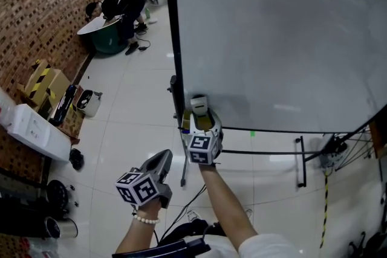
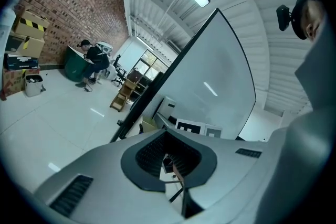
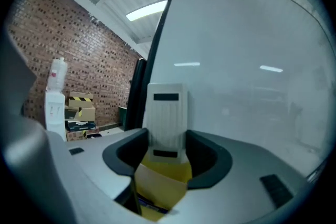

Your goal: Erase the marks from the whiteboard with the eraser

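Note:
The whiteboard (image 1: pixel 272 33) stands upright on a black frame, and I see no clear marks on it, only faint haze. My right gripper (image 1: pixel 201 124) is shut on the eraser (image 1: pixel 199 107), a white ribbed block with a yellow underside, at the board's lower left corner. In the right gripper view the eraser (image 3: pixel 167 118) stands up between the jaws of the right gripper (image 3: pixel 167 157), close to the whiteboard (image 3: pixel 247 60). My left gripper (image 1: pixel 160 163) hangs lower and to the left, away from the board, shut and empty. In its own view the left gripper (image 2: pixel 173 165) faces the whiteboard (image 2: pixel 210 76) edge-on.
A person (image 1: pixel 124 9) crouches by a green tub at the far end of the brick wall. Cardboard boxes (image 1: pixel 42 84) and a white case (image 1: pixel 33 130) line the wall at left. The board's stand leg (image 1: pixel 300 160) and cables lie on the tiled floor below.

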A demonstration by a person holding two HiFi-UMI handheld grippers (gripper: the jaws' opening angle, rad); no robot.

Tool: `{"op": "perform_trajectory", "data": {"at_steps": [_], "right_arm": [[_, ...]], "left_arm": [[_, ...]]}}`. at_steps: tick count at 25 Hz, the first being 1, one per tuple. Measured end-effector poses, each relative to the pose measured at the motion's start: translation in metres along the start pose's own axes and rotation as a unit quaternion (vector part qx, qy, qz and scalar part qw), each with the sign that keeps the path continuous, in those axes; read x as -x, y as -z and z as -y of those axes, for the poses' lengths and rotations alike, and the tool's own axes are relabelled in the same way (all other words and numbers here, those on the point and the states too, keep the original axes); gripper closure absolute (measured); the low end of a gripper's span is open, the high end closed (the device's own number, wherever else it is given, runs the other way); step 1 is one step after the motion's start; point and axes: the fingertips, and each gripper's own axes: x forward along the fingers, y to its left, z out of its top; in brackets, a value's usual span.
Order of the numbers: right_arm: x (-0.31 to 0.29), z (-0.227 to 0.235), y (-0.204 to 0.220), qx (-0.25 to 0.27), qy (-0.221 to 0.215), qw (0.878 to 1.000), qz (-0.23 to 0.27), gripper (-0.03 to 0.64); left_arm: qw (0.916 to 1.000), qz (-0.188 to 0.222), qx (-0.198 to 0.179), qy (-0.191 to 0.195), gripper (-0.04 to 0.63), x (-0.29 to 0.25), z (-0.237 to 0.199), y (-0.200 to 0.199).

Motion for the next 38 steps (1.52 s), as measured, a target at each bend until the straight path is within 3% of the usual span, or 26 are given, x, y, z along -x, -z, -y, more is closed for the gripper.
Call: {"op": "perform_trajectory", "data": {"at_steps": [9, 16, 28, 35, 38], "right_arm": [[0.023, 0.076, 0.014, -0.069, 0.033, 0.997, 0.014, 0.36], [0.03, 0.105, 0.042, -0.066, 0.034, 0.997, -0.007, 0.362], [0.069, 0.224, 0.06, -0.052, 0.064, 0.996, -0.019, 0.362], [0.093, 0.291, 0.069, -0.049, 0.049, 0.997, -0.033, 0.362], [0.105, 0.323, 0.073, -0.05, 0.047, 0.997, -0.035, 0.362]], "left_arm": [[0.9995, -0.028, 0.002, 0.011, 0.598, -0.026, 0.018, 0.027], [0.9991, -0.04, -0.001, 0.016, 0.597, -0.047, 0.044, 0.045], [0.9982, -0.056, -0.003, 0.022, 0.598, -0.1, 0.122, 0.088], [0.9985, -0.047, -0.026, -0.007, 0.597, -0.149, 0.18, 0.116], [0.997, -0.048, -0.049, -0.036, 0.597, -0.173, 0.2, 0.129]]}}
